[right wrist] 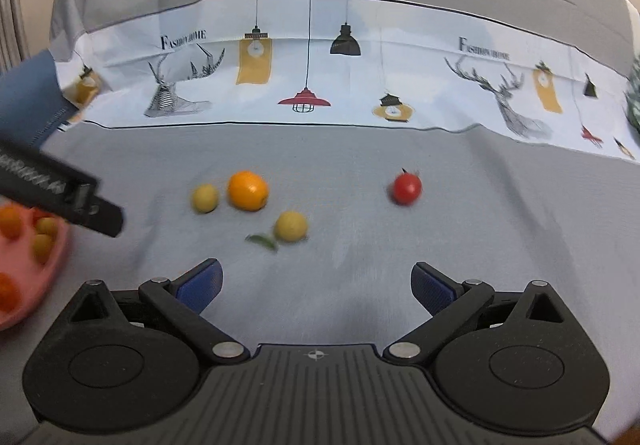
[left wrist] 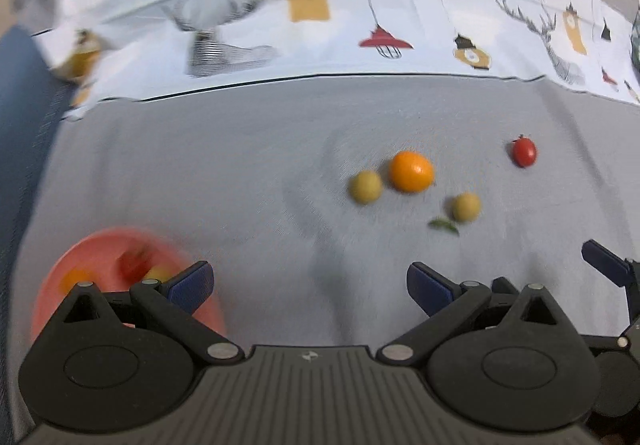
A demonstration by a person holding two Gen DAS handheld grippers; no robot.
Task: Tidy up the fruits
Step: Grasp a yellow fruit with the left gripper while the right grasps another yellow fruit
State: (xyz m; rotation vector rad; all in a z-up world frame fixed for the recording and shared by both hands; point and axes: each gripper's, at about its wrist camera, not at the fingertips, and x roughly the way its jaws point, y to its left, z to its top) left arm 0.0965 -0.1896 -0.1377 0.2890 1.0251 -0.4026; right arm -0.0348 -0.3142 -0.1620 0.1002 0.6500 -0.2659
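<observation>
On the grey cloth lie an orange (left wrist: 412, 171) (right wrist: 247, 190), two small yellow fruits (left wrist: 365, 186) (left wrist: 466, 207) (right wrist: 205, 198) (right wrist: 291, 226), a green leaf (left wrist: 444, 225) (right wrist: 262, 241) and a red cherry tomato (left wrist: 524, 151) (right wrist: 406, 187). A pink plate (left wrist: 96, 249) (right wrist: 28, 301) at the left holds several small orange, yellow and red fruits. My left gripper (left wrist: 310, 287) is open and empty, its left finger over the plate's right edge. My right gripper (right wrist: 318, 287) is open and empty, short of the loose fruits.
A white printed cloth band (right wrist: 320, 77) with lamps and deer crosses the table behind the fruits. The left gripper's body (right wrist: 60, 193) reaches in over the plate in the right wrist view. A blue sleeve (right wrist: 28, 97) shows at far left.
</observation>
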